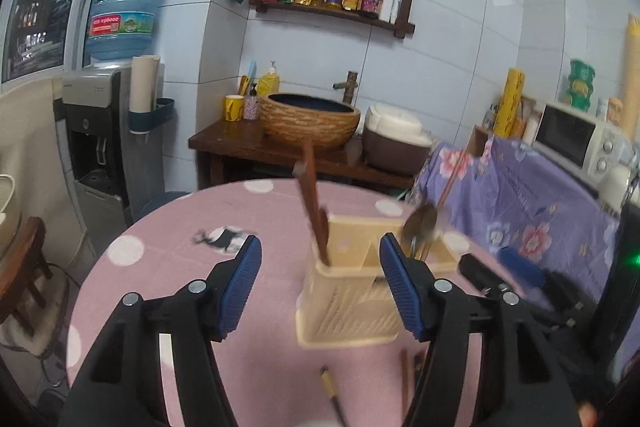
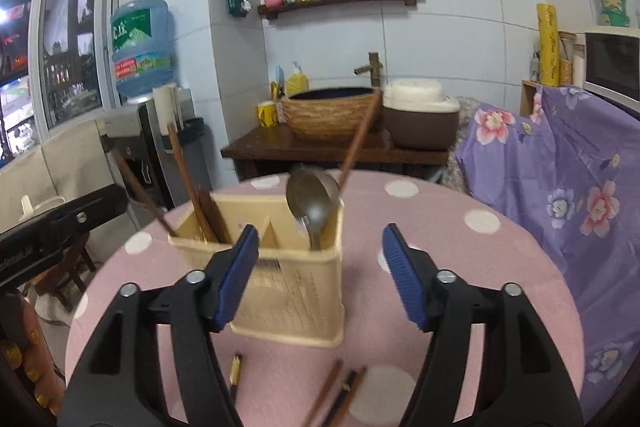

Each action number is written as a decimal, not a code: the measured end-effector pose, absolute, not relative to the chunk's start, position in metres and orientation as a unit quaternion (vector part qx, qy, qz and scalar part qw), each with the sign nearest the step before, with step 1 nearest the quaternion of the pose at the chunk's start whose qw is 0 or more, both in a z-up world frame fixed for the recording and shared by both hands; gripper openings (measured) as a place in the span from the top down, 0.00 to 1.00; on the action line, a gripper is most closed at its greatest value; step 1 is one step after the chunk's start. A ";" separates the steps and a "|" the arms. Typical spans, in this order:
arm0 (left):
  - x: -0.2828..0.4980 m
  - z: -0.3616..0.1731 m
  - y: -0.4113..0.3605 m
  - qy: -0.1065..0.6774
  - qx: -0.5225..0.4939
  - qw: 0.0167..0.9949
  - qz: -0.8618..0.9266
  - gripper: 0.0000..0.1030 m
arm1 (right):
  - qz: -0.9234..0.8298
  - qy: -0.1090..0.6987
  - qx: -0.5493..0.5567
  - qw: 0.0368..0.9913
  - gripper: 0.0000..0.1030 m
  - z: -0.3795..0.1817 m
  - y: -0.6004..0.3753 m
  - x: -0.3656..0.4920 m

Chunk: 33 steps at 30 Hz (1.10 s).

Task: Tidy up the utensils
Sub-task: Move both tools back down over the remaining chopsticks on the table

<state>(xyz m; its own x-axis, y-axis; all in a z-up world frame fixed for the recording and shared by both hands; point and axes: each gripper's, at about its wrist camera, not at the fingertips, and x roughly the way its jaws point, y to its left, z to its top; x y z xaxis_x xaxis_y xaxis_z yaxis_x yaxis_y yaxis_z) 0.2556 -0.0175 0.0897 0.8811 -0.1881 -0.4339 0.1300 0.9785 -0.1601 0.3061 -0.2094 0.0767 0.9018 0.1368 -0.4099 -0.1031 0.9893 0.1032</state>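
Our grippers: left gripper (image 1: pixel 320 283) and right gripper (image 2: pixel 320 275) both spread wide, nothing between the pads.
Nearest on the table (image 2: pixel 500 267): loose chopsticks (image 2: pixel 336 391) and a dark, brass-tipped utensil (image 2: pixel 235 371) lie flat just below us, not yet sorted.
Just beyond: cream utensil holder (image 2: pixel 288 299), divided — wooden chopsticks (image 2: pixel 188 179) stand in its left compartment, a metal spoon (image 2: pixel 314 203) in its right.
Risk, as we judge it: a low reach could nudge the light holder and tip it — or thin sticks could roll from a shallow pinch.
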 end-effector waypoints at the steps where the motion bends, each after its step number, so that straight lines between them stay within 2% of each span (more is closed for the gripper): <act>1: 0.250 0.083 -0.016 0.236 -0.060 0.967 -0.078 0.37 | 0.053 0.228 0.036 0.972 0.24 0.071 -0.211 0.298; 4: 0.231 0.052 -0.007 0.274 -0.066 0.957 -0.071 0.33 | 0.045 0.266 0.023 0.963 0.21 0.050 -0.212 0.275; 10: 0.206 0.001 0.003 0.338 -0.086 0.935 -0.061 0.32 | 0.039 0.346 -0.012 0.937 0.13 -0.006 -0.204 0.240; 17: 0.182 -0.023 0.010 0.358 -0.086 0.929 -0.045 0.27 | 0.021 0.405 -0.028 0.913 0.13 -0.057 -0.200 0.225; 21: 0.174 -0.028 0.013 0.360 -0.089 0.928 -0.042 0.24 | 0.017 0.417 -0.031 0.908 0.08 -0.064 -0.197 0.220; 27: 0.171 -0.032 0.004 0.366 -0.085 0.925 -0.056 0.23 | 0.013 0.427 -0.041 0.903 0.08 -0.065 -0.193 0.222; 33: 0.168 -0.036 -0.005 0.372 -0.067 0.923 -0.070 0.22 | -0.007 0.444 0.005 0.896 0.08 -0.057 -0.242 0.208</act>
<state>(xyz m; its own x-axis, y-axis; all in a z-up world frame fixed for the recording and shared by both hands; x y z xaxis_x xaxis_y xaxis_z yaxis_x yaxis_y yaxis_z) 0.1685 -0.0053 -0.0363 0.7128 -0.1791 -0.6781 0.0786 0.9811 -0.1766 0.2083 -0.2420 -0.0568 0.6060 -0.0081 -0.7954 0.0163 0.9999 0.0022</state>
